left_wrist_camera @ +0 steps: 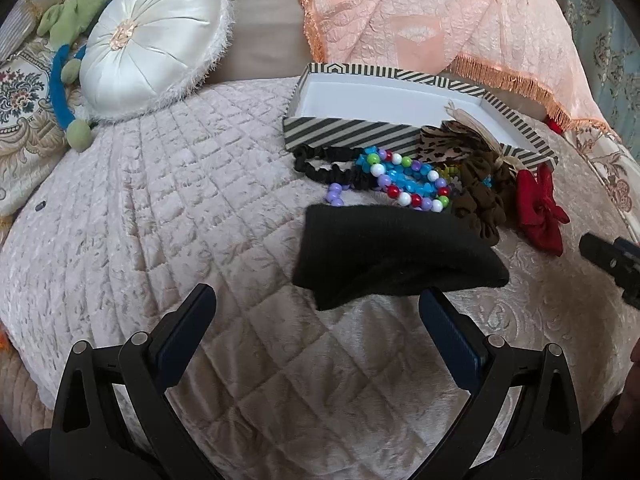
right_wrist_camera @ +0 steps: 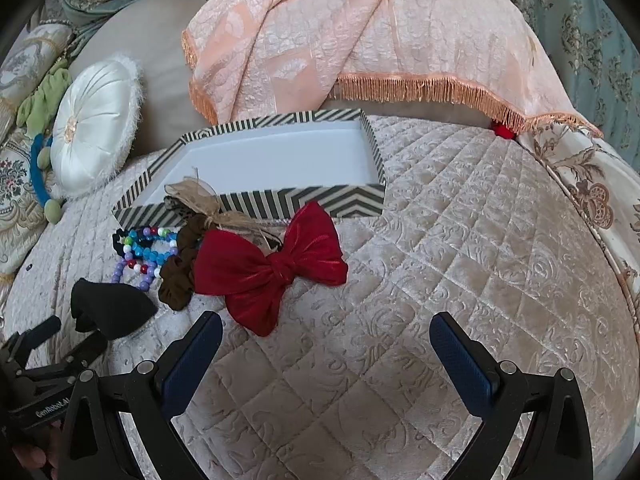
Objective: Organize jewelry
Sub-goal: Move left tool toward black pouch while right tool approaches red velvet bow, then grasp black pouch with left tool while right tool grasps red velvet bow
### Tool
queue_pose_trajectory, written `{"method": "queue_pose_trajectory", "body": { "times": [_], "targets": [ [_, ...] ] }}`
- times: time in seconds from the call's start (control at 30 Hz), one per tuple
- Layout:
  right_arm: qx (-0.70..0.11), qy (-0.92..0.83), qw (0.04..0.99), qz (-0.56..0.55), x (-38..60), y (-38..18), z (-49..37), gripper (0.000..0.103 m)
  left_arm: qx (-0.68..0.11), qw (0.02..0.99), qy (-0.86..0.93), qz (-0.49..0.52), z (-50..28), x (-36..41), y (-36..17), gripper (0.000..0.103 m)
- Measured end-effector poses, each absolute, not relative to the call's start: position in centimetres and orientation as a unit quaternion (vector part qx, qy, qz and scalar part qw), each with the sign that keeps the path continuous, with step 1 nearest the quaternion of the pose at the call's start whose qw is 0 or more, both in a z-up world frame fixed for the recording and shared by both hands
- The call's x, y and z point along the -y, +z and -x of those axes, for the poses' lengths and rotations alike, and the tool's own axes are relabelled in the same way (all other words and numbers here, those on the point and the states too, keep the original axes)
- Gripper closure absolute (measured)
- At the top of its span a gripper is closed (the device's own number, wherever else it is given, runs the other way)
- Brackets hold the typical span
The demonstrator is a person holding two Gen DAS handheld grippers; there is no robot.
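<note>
Right gripper [right_wrist_camera: 326, 344] spread wide, red bow [right_wrist_camera: 268, 270] just ahead.

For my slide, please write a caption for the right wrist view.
Open right gripper faces a red bow lying before an empty striped box on a quilted bedspread.

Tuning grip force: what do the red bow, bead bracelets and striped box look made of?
Red bow: soft fabric, velvet or satin by its dull sheen and gathered folds.
Bead bracelets: probably hard plastic; glossy round beads with highlights, in bright mixed colours.
Striped box: seemingly rigid cardboard, with printed matte stripes outside, a plain white inside and straight thin walls.
</note>
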State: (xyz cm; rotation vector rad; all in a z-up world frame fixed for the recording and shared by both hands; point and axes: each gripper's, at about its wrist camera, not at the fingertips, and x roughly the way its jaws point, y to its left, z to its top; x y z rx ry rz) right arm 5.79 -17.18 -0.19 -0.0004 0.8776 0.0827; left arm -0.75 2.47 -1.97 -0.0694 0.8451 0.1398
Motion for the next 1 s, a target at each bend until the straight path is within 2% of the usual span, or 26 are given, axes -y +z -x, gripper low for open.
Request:
{"method": "queue_pose_trajectory", "body": {
  "times": [0.2,0.43,0.57,0.7,0.73,0.77,0.83,0.9,0.93,0.97,1.0],
  "targets": [
    [-0.470,0.042,0.882,-0.009,17.8,-1.8,-6.2,0.000,-0.408,0.910,0.023,0.065,0.8,-4.3,-0.3,0.001],
    [-0.461,0.048,0.886,-0.007,18.0,-1.4,-5.5,0.000,-0.416,0.904,-0.090,-0.032,-2.5,-2.1,2.8,0.001],
    [-0.456,0.038,0.889,-0.008,18.5,-1.2,-5.5,0.000,-0.414,0.900,-0.129,-0.046,-3.9,-1.7,1.7,0.001],
    [-0.457,0.036,0.889,0.000,18.3,-1.3,-5.7,0.000,-0.451,0.881,-0.142,-0.002,-5.3,-1.8,-0.2,0.001],
    [-0.457,0.036,0.889,0.003,18.2,-1.3,-5.8,0.000,-0.455,0.879,-0.143,-0.005,-5.3,-1.5,-0.5,0.007],
    [-0.457,0.037,0.889,0.004,18.0,-1.3,-5.9,0.000,-0.459,0.877,-0.142,-0.016,-5.1,-1.1,-0.9,0.022],
    [-0.456,0.039,0.889,0.005,17.9,-1.3,-6.0,0.000,-0.463,0.874,-0.149,-0.017,-4.6,-0.7,-1.2,0.035],
    [-0.453,0.042,0.890,0.003,17.9,-1.3,-6.1,0.000,-0.450,0.879,-0.155,-0.021,-3.6,-0.1,-0.8,0.055],
    [-0.451,0.047,0.891,0.001,17.9,-1.2,-6.2,0.000,-0.445,0.880,-0.162,-0.019,-3.2,0.0,-0.4,0.073],
    [-0.448,0.054,0.892,-0.002,17.9,-1.0,-6.3,0.000,-0.441,0.882,-0.166,-0.014,-2.9,0.0,-0.2,0.085],
    [-0.445,0.061,0.894,-0.005,17.9,-0.8,-6.4,0.000,-0.435,0.883,-0.174,-0.002,-2.5,-0.2,0.2,0.086]
  ]
}}
